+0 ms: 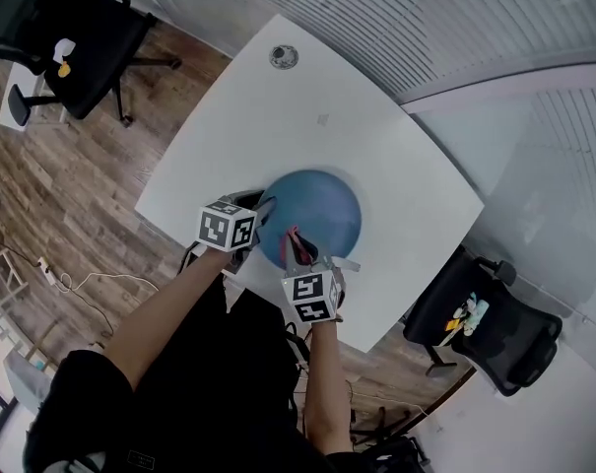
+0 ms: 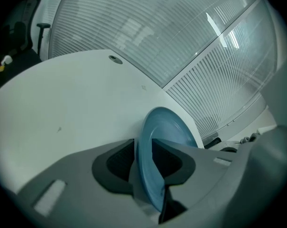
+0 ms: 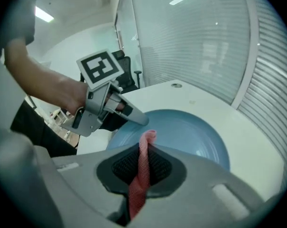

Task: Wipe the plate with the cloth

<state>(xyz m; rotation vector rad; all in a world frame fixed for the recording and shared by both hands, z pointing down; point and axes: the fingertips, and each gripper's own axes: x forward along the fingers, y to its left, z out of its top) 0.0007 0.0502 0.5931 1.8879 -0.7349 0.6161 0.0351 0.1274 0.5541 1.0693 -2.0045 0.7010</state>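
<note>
**Pink cloth held over the blue plate**

The blue plate [image 1: 327, 205] lies on the white table [image 1: 278, 116], at the near edge. The left gripper [image 1: 264, 215] is at the plate's left rim. Its jaws are a little apart, with the rim between them. The right gripper [image 1: 303, 256] is shut tight on the pink cloth [image 3: 143, 170]. The cloth hangs over the near part of the plate.

The plate [image 1: 312, 215] is smooth blue ware with a soft sheen. The cloth [image 3: 144, 148] is pink, with a fine open weave. The left gripper [image 2: 144, 163] and right gripper [image 3: 142, 164] have matt grey plastic shells and black, finely ribbed pads [image 3: 124, 167]. The desk [image 1: 278, 116] is smooth, matt white. The floor [image 1: 81, 195] is wood plank.
</note>
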